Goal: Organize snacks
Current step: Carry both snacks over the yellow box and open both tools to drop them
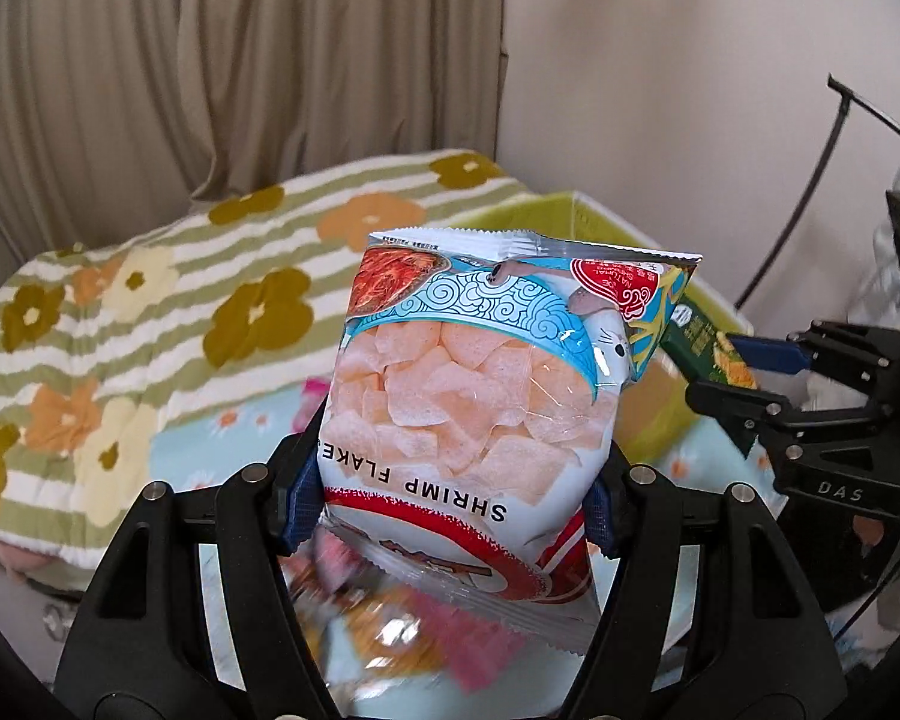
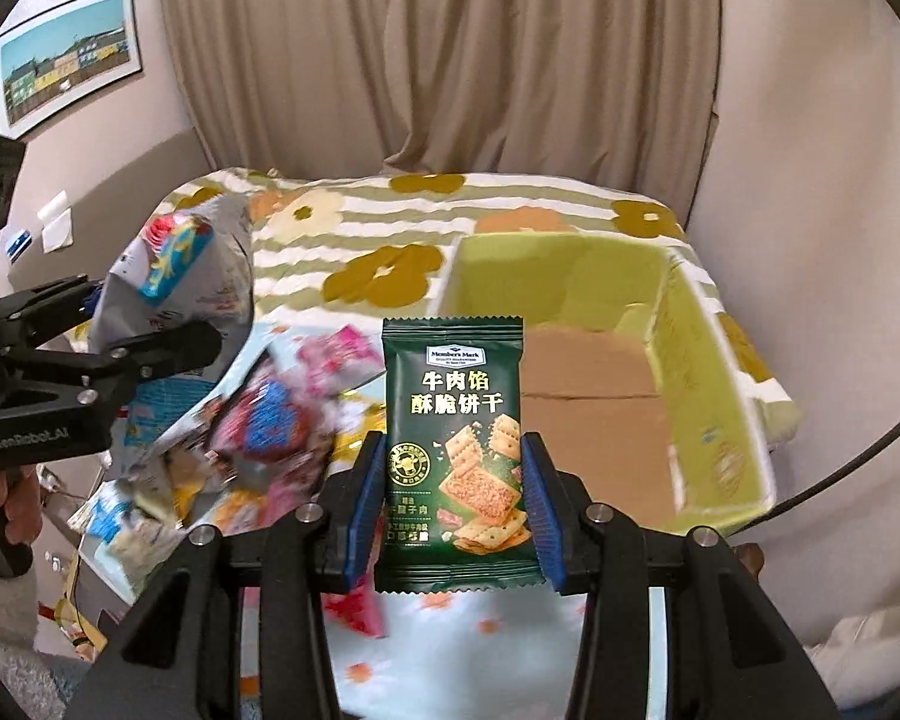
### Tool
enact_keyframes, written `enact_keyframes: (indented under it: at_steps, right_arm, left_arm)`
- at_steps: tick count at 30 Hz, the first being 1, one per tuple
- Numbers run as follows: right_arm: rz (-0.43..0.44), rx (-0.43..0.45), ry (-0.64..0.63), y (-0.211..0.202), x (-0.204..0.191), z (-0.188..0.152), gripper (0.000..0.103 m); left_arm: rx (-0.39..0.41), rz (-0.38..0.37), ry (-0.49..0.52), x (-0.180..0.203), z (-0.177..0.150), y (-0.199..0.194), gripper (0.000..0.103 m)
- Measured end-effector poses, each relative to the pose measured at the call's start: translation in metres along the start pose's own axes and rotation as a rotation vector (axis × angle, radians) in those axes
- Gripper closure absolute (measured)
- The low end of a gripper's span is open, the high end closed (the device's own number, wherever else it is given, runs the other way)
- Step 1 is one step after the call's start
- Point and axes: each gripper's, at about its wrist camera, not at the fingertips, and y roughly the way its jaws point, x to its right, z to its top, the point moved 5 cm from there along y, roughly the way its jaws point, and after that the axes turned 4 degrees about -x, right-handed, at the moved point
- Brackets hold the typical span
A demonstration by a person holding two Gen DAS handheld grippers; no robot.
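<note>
Mid-sort: the left gripper clamps a shrimp flakes bag, the right gripper a green cracker packet; next, likely, the green box.

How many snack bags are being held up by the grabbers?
2. The shrimp flakes bag sits in the left gripper; the green cracker packet sits in the right gripper. More snacks lie blurred below.
</note>
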Motion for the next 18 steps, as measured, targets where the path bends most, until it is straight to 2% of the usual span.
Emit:
enact_keyframes:
  at_steps: [4,10,18]
  right_arm:
    - [-0.010,-0.005,0.010,0.009,0.045,0.015,0.063]
    - [-0.013,-0.022,0.048,0.020,0.107,0.030,0.063]
    - [0.036,-0.077,0.113,0.039,0.146,0.028,0.063]
  left_arm:
    - [0.000,-0.008,-0.019,0.031,0.030,0.027,0.039]
    - [-0.067,-0.031,-0.069,0.072,0.060,0.086,0.038]
    - [-0.213,-0.010,-0.102,0.098,0.064,0.160,0.038]
